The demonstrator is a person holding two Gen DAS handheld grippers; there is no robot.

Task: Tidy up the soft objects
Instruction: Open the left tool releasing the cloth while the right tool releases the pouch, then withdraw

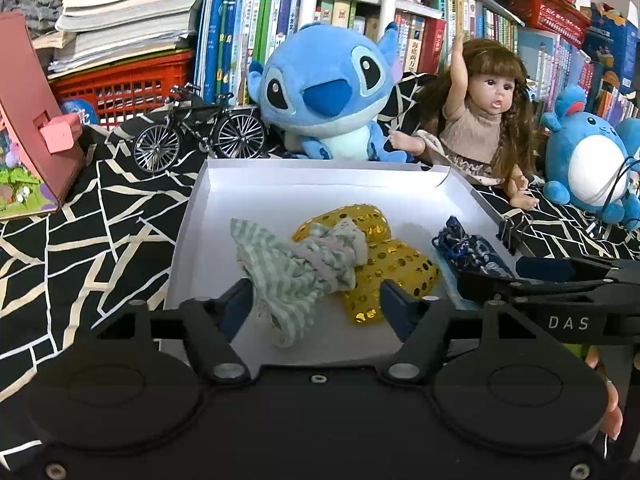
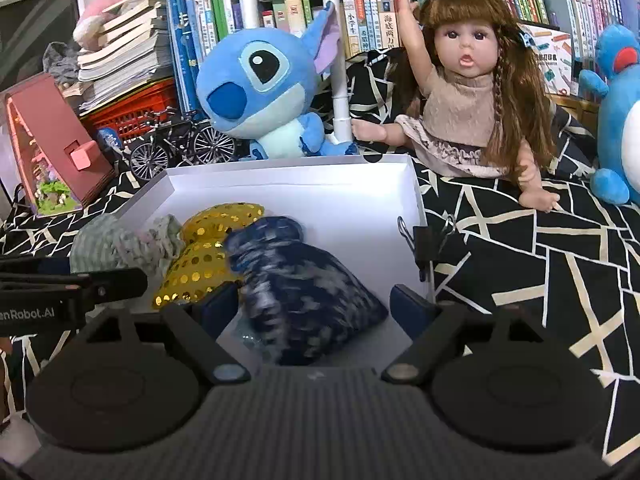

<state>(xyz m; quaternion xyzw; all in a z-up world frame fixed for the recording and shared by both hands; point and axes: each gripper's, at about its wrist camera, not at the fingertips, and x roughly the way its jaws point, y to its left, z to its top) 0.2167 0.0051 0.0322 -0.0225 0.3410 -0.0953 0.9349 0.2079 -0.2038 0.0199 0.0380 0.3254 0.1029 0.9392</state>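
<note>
The left gripper (image 1: 316, 300) stood open, the striped pouch (image 1: 288, 276) between its fingers untouched. The right gripper (image 2: 316, 304) gaped around the navy pouch (image 2: 304, 292), pads clear.

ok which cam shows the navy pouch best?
Right wrist: the navy pouch lies whole, though blurred, between the open right gripper fingers, in the white box. Left wrist shows it smaller, at the box's right side, partly behind the right gripper.

Bright even indoor light, soft shadows, fisheye bending at edges, motion-blurred navy pouch (image 2: 304, 284)
</note>
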